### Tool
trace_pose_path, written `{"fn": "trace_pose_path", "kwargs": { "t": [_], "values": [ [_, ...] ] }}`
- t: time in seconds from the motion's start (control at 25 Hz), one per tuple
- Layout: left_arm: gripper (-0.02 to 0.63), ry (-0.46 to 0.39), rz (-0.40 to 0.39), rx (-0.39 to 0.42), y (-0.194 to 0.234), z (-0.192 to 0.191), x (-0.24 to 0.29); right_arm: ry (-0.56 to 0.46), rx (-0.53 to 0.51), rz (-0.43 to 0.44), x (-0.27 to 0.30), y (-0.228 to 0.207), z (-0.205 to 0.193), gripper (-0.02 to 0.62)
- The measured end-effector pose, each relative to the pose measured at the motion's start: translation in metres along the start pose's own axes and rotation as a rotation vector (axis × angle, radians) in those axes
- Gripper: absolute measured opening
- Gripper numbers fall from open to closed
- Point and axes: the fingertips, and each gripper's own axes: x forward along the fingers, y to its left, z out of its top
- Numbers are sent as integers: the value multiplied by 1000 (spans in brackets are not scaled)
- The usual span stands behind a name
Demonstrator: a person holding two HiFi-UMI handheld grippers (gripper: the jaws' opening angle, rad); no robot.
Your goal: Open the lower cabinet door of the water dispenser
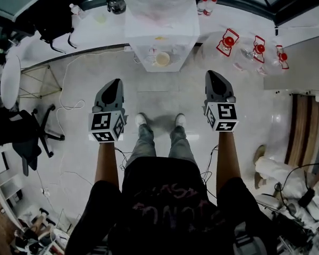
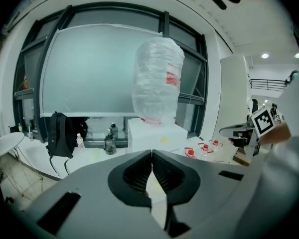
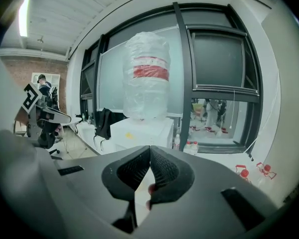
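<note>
With the jaws of the left gripper (image 2: 151, 154) and right gripper (image 3: 149, 150) pressed together, empty, before the water dispenser (image 1: 160, 41), its lower door unseen, we risk jabbing it rather than hooking its edge.

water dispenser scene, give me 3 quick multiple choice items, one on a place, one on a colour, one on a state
1. Where is the black backpack relative to the water dispenser?
A) to its left, by the window B) on top of it C) to its right
2. What colour is the label band on the large bottle?
A) blue B) red C) green
3. How do the left gripper's tongs stand?
A) wide apart B) shut on a handle C) shut, nothing between
1 A, the left gripper view shows it left of the dispenser; 2 B, a red band rings the bottle; 3 C, the tips meet with nothing gripped.
</note>
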Motion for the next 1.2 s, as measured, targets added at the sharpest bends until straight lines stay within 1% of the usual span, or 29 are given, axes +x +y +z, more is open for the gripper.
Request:
{"fn": "trace_pose_path", "kwargs": {
  "t": [0.16,0.56,0.76,0.96,1.2],
  "values": [
    [18,26,-32,14,2,-15,15,23,2,-8,6,3,-16,12],
    [18,47,-17,-27,5,-53,46,65,3,3,34,3,-60,12],
    [18,62,-12,-43,6,-79,60,77,8,17,49,5,-83,12],
    [18,80,-14,-56,8,-110,81,95,7,21,62,6,-114,12],
    [18,82,-21,-46,6,-137,101,115,19,24,74,6,-153,12]
  ]
}}
